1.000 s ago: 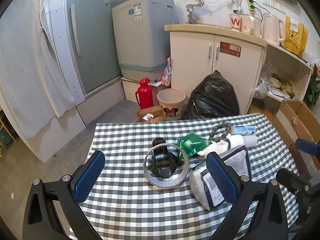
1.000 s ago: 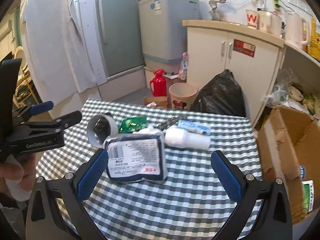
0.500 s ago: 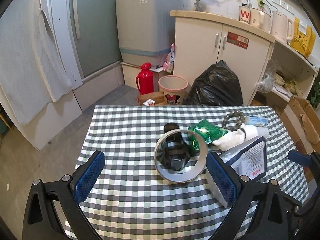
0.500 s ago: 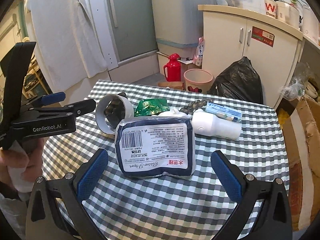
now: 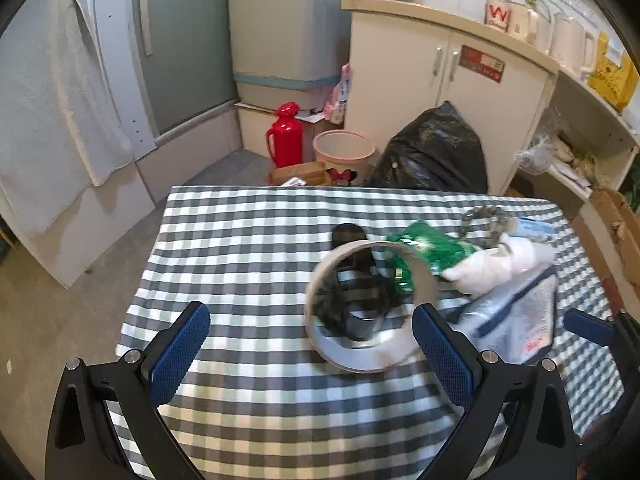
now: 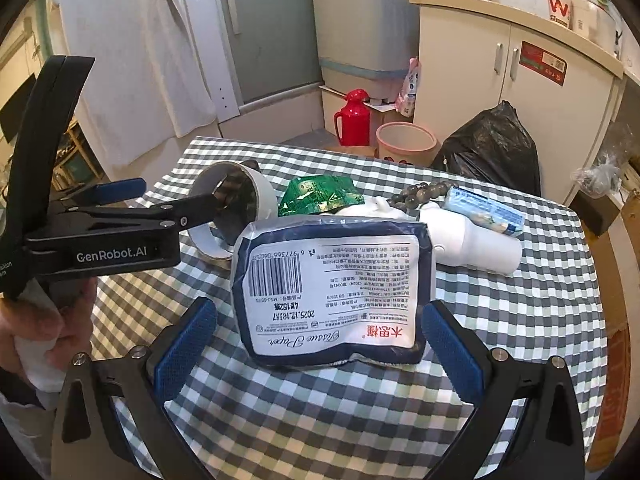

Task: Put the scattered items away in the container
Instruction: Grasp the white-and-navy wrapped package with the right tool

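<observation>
Both tools are spread wide and hold nothing. The right tool [image 6: 318, 344] sits low over the bench [image 6: 520, 340], its pads flanking the tissue pack [image 6: 336, 292], which lies flat on the checked cloth with the barcode side up; judged step: grasp this pack. To do it well, drop the pads to mid-height on the pack's short sides, centre them, and squeeze only until the soft wrap dimples, as too hard a pinch would likely bunch the film and let it slip. The left tool [image 5: 308, 344] hovers in front of the tape roll [image 5: 370, 304], which stands tilted on edge over a dark object I cannot identify. Crowded behind the pack: green packet [image 6: 318, 196], white bottle [image 6: 472, 246] touching its far edge, bead string [image 6: 420, 192], small blue packet [image 6: 486, 210]. Lift straight up first so the bottle does not roll. A cardboard box [image 5: 612, 232] at the bench's right edge is probably the container; the path there looks free. The left tool's arm lies close to the pack's left side, so keep the two apart.
</observation>
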Tool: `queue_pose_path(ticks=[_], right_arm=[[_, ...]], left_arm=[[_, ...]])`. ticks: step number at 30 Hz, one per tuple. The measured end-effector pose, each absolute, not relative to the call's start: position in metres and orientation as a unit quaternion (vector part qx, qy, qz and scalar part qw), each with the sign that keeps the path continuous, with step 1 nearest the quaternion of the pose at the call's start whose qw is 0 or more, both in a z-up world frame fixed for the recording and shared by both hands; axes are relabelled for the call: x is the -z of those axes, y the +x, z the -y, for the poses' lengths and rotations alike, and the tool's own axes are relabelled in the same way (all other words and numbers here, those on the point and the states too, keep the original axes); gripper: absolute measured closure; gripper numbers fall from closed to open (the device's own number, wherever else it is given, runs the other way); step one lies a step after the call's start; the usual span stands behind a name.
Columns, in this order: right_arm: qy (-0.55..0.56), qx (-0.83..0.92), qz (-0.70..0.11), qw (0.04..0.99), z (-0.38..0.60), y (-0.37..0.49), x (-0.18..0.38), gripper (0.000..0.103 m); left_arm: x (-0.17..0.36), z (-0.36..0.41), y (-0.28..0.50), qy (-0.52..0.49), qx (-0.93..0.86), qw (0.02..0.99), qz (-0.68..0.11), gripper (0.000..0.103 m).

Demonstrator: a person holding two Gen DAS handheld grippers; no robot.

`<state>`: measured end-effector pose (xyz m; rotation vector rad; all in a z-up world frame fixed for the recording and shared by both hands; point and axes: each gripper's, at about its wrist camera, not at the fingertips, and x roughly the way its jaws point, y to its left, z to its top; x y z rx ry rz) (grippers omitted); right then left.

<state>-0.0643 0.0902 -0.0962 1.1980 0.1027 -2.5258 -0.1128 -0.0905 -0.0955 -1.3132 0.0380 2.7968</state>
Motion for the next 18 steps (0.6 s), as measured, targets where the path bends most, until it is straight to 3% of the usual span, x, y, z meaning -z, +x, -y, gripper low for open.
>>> queue_pose_path(ticks=[18], right_arm=[[0.426,0.890,-0.082,0.139,-0.067,-0.084,0.120,0.000]], left_arm=[[0.108,0.122,-0.128,-0.434,-0.901,-0.012,-0.008,0.000]])
